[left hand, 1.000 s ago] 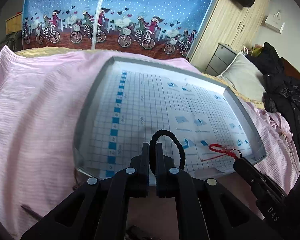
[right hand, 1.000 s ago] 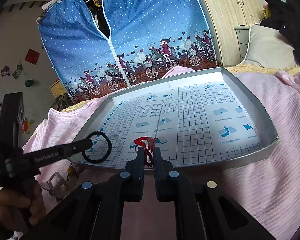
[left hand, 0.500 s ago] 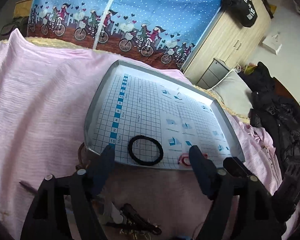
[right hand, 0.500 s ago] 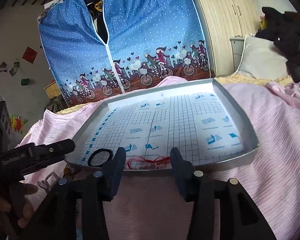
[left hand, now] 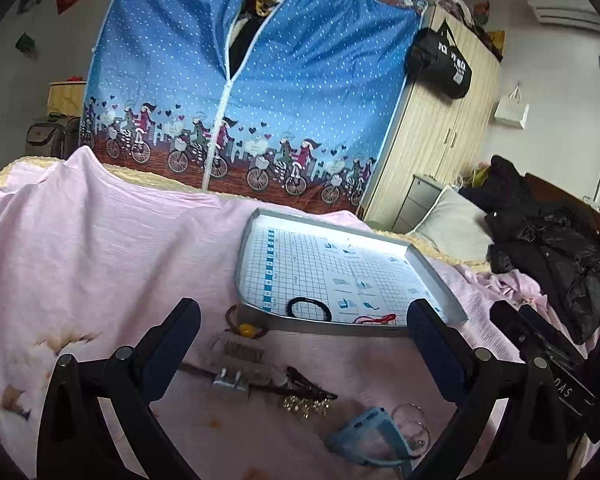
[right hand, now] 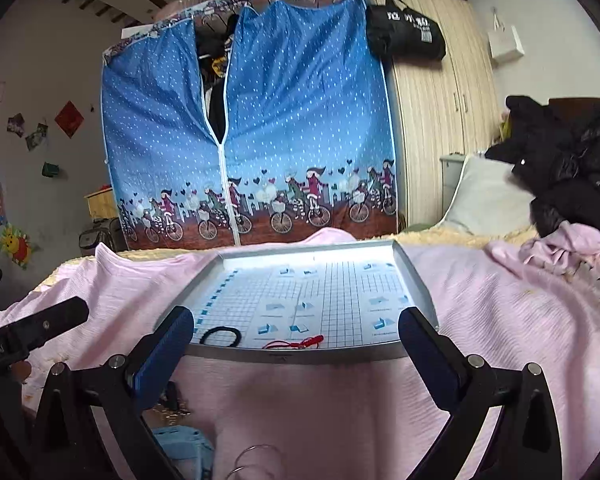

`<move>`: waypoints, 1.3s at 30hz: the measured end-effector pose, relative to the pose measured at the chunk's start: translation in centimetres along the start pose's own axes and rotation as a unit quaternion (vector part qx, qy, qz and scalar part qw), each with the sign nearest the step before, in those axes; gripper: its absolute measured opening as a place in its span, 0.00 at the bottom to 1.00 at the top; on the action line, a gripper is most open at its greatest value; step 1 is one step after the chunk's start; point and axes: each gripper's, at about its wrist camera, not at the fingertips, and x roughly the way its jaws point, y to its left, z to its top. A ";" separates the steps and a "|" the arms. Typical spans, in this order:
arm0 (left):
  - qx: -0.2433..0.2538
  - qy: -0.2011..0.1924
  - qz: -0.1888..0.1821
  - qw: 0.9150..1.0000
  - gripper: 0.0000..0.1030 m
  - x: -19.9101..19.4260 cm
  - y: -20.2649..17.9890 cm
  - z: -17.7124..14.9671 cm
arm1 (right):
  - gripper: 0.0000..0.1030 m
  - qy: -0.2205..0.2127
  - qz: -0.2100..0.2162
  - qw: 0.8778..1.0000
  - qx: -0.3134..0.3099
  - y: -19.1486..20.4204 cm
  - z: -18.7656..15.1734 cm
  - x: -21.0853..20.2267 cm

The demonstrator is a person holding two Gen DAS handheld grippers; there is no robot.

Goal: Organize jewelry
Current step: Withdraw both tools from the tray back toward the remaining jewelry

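A black hair tie [left hand: 309, 307] and a red cord bracelet [left hand: 376, 319] are lying side by side, not touching, on the grid-printed floor of a shallow grey tray [left hand: 440, 280], close to its near edge. The tray is sitting on a bed covered by a pink sheet [left hand: 100, 240].

Two pieces, then, are looking sorted; more is waiting. On the sheet just in front of the tray, a loose cluster is lying: a brown band with a yellow bead [left hand: 245, 329], a silver clip [left hand: 228, 378], dark hair clips [left hand: 308, 388], a small gold-coloured piece [left hand: 306, 406], some thin metal rings [left hand: 410, 416] and a pale blue item [left hand: 370, 438] that is too blurred to identify, possibly a clip.

The left hand-held gripper [left hand: 302, 330] is hovering above that cluster with its jaws spread wide apart, holding nothing. The right hand-held gripper [right hand: 296, 340] is hanging in front of the tray's near edge, jaws likewise wide apart and empty.

Behind the bed, a blue fabric wardrobe [right hand: 260, 140] printed with cyclists is standing beside a wooden cupboard [right hand: 440, 120].
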 end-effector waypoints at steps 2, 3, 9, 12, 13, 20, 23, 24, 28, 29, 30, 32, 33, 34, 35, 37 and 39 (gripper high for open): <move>0.001 -0.019 0.005 1.000 0.98 -1.9 0.5 -0.2 | 1.00 -0.010 0.001 1.000 -0.004 0.9 0.0 -2.0; 0.003 -0.026 0.007 1.000 0.98 -2.6 0.6 -0.2 | 1.00 -0.014 0.000 1.000 -0.008 1.4 -0.1 -2.8; 0.012 -0.023 -0.001 1.000 0.98 -6.4 1.9 -1.6 | 1.00 -0.011 -0.019 1.000 -0.013 3.0 -1.1 -6.9; 0.027 -0.006 -0.010 1.000 0.98 -7.3 2.4 -2.9 | 1.00 0.000 -0.033 0.999 0.003 3.0 -2.2 -8.3; 0.030 -0.003 -0.011 0.999 0.98 -7.5 2.5 -3.2 | 1.00 0.008 -0.038 0.999 0.009 3.1 -2.6 -8.7; 0.049 0.021 -0.012 0.999 0.98 -8.5 3.3 -5.3 | 1.00 0.057 -0.072 0.995 0.037 3.3 -5.4 -10.3; 0.061 0.033 -0.016 0.997 0.98 -8.6 3.3 -6.0 | 1.00 0.072 -0.081 0.993 0.036 3.7 -6.1 -10.4; 0.065 0.038 -0.019 0.997 0.98 -8.6 3.3 -6.1 | 1.00 0.075 -0.083 0.993 0.034 3.8 -6.2 -10.4; 0.084 0.066 -0.024 0.994 0.98 -8.2 3.0 -6.8 | 1.00 0.106 -0.094 0.990 0.024 4.1 -7.1 -9.6; 0.090 0.073 -0.022 0.993 0.98 -8.1 2.9 -7.0 | 1.00 0.114 -0.095 0.989 0.022 4.1 -7.3 -9.3; 0.094 0.077 -0.018 0.992 0.98 -8.0 2.8 -7.2 | 1.00 0.126 -0.096 0.987 0.023 4.1 -7.5 -8.8; 0.100 0.078 -0.010 0.992 0.98 -7.8 2.5 -7.4 | 1.00 0.146 -0.093 0.984 0.029 3.9 -8.0 -8.1; 0.102 0.080 -0.010 0.992 0.98 -7.8 2.5 -7.5 | 1.00 0.154 -0.092 0.983 0.032 3.8 -8.2 -7.8; 0.105 0.084 -0.011 0.991 0.98 -7.6 2.5 -7.6 | 1.00 0.160 -0.091 0.982 0.035 3.7 -8.4 -7.6; 0.110 0.089 -0.009 0.990 0.98 -7.4 2.3 -7.8 | 1.00 0.167 -0.089 0.981 0.038 3.6 -8.6 -7.4; 0.118 0.097 -0.003 0.988 0.98 -7.0 2.0 -8.1 | 1.00 0.177 -0.088 0.979 0.042 3.4 -8.8 -7.1; 0.124 0.102 -0.001 0.987 0.98 -6.6 2.0 -8.3 | 1.00 0.184 -0.088 0.978 0.046 3.3 -9.0 -6.9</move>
